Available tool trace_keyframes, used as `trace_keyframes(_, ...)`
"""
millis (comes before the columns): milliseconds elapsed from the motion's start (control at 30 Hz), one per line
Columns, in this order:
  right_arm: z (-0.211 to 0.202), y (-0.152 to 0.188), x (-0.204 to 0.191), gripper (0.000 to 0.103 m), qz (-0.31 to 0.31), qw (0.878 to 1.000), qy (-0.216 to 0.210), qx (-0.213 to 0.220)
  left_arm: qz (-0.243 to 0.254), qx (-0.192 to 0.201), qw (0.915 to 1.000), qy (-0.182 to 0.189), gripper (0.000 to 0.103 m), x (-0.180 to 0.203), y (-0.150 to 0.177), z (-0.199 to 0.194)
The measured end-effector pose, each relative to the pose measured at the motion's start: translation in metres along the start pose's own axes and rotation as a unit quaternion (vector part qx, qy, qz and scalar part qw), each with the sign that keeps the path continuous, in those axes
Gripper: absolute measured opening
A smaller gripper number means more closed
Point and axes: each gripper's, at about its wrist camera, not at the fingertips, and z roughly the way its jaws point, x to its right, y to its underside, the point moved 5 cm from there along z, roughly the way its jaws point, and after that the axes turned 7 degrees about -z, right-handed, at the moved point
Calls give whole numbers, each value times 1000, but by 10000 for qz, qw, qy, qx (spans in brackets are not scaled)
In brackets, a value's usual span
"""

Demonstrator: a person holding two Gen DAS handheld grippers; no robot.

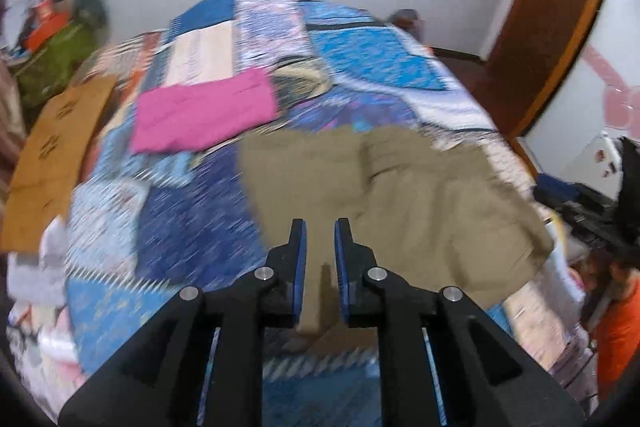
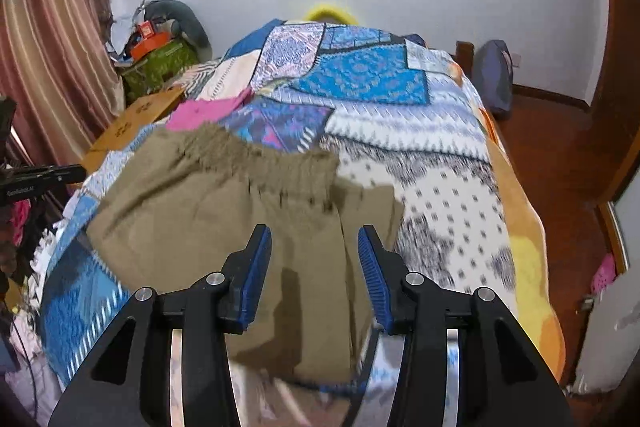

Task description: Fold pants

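Khaki pants [image 1: 400,195] lie bunched on a patchwork bed cover [image 1: 192,211], near its front edge. My left gripper [image 1: 320,227] hovers over the pants' near left part, jaws a narrow gap apart, nothing between them. In the right wrist view the pants [image 2: 224,211] lie with the gathered waistband away from me. My right gripper [image 2: 314,235] is open wide above the pants' near right edge, holding nothing.
A folded pink garment [image 1: 204,111] lies further up the bed, also in the right view [image 2: 204,113]. A cardboard box [image 1: 52,155] stands left of the bed. Curtain [image 2: 48,47] at left, wooden floor [image 2: 560,155] at right.
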Motion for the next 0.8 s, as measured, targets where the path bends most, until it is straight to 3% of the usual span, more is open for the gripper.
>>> trace_keyframes(200,31,-16,-13,41,-27,9990,-444,-40,593,-246,9965,532,14,61,-25,46)
trace_keyframes(433,72,-13,-28,41,-380,9962,-621,-478,766,-673,9942,334,13,70,-20,107)
trace_keyframes(600,76,-9,-31,40,-692,9943,-490,-644,979,-602,9932,212,12,69,-14,107)
trace_keyframes(800,43,-9,-29,42,-494,9960,-568,-486,1015,-306,9938,339,18,72,-6,64)
